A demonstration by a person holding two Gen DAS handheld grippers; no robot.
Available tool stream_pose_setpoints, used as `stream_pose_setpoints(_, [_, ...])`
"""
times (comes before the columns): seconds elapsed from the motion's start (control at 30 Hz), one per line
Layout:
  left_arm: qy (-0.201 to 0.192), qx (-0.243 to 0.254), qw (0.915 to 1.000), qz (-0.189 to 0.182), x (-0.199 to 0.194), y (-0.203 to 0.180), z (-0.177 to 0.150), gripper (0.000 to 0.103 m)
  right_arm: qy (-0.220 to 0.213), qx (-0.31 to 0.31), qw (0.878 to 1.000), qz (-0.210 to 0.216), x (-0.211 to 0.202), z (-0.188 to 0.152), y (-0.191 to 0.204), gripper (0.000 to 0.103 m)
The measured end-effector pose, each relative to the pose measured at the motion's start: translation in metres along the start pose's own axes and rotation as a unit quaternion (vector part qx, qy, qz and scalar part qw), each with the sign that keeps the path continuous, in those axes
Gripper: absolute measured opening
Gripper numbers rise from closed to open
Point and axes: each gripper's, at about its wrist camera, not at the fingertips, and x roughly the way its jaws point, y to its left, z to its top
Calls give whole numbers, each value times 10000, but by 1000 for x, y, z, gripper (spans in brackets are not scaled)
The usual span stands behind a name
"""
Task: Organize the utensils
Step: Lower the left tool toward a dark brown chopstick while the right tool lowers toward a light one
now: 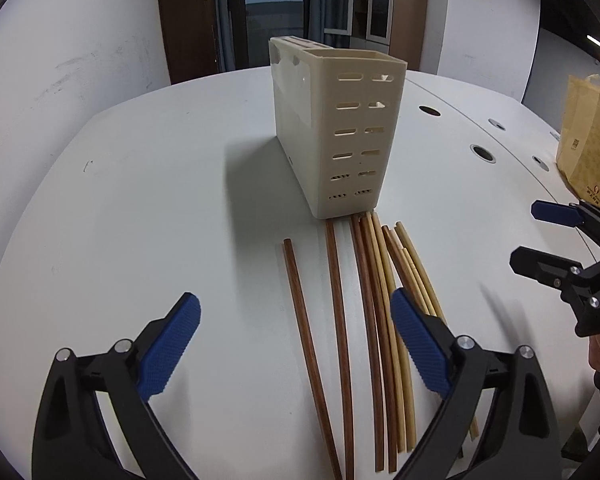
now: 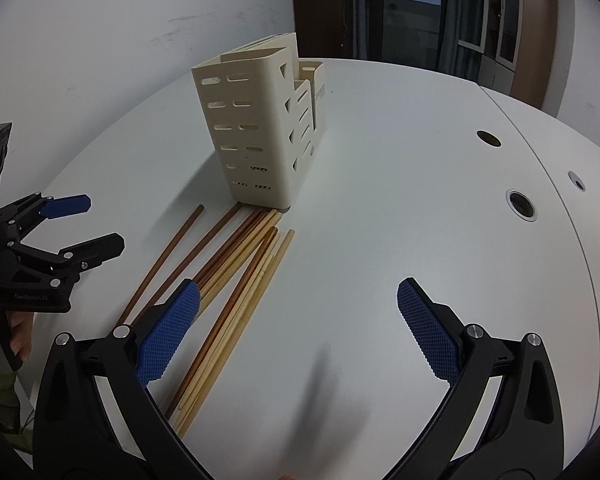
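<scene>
A cream slotted utensil holder (image 1: 332, 128) stands upright on the white table; it also shows in the right wrist view (image 2: 260, 128). Several chopsticks, dark brown (image 1: 300, 320) and pale bamboo (image 1: 400, 280), lie flat in front of it, also seen in the right wrist view (image 2: 228, 272). My left gripper (image 1: 296, 340) is open and empty above the near ends of the brown chopsticks. My right gripper (image 2: 298, 328) is open and empty, hovering to the right of the chopsticks. Each gripper shows in the other view: the right one (image 1: 540, 236), the left one (image 2: 88, 224).
A brown paper bag (image 1: 584, 148) stands at the table's right side. Round cable holes (image 2: 520, 204) run along a seam in the table (image 2: 420, 160). A white wall and a dark door are behind.
</scene>
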Motion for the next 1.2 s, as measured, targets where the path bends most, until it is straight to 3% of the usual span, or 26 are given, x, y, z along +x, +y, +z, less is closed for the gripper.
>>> stream_pose_setpoints(0.17, [228,-30,9997,-20,14,3,14,93,311,41,9995,24,24,14,-1,92])
stream_pose_setpoints(0.33, [618,-339,9974,-175,36,16,26,86,617,156,9980,-11,44,24,-3,87])
stream_pose_setpoints(0.57, [850,-373,9956,-161,56,20,31,79,1071,371,9936,-36,71,32,-7,80])
stream_pose_setpoints(1.2, [1278,-275,9914,-83,95,19,34,53,1467,339,9880,-334,107,38,14,63])
